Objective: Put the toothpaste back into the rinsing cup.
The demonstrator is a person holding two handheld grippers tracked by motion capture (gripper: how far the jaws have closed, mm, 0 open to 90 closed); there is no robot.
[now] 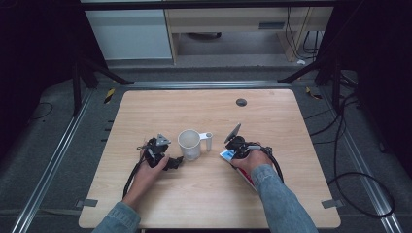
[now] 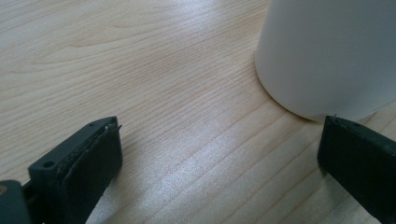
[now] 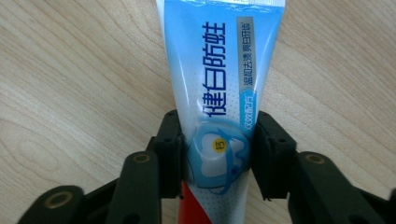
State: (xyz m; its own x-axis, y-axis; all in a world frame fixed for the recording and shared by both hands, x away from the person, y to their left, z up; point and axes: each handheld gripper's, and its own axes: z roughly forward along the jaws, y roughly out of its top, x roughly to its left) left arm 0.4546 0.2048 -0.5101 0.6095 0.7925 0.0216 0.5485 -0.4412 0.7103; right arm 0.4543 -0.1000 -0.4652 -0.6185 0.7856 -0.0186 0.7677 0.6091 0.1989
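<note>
Denim-sleeved forearms entered from the bottom edge of the high view, one hand on each gripper. Right gripper (image 3: 215,154): jaws drawn in against both flanks of a toothpaste tube (image 3: 219,88), pads pressing its sides in the right gripper view, so the tube was clamped. Tube: blue and white with a red end, printed with dark blue characters, lying flat on the wooden table (image 1: 272,116); in the high view it lay under the right hand, right of centre and toward the near edge. Left gripper (image 2: 219,154): jaws spread wide with bare tabletop between them, holding nothing; one jaw tip stood just beside the base of a white cup (image 2: 327,51), contact not discernible. Cup: upright near the table's middle, between the two grippers, open mouth upward, with a white handle on its right side. Table: light wood grain, a dark round grommet (image 1: 241,102) set near its far edge.
</note>
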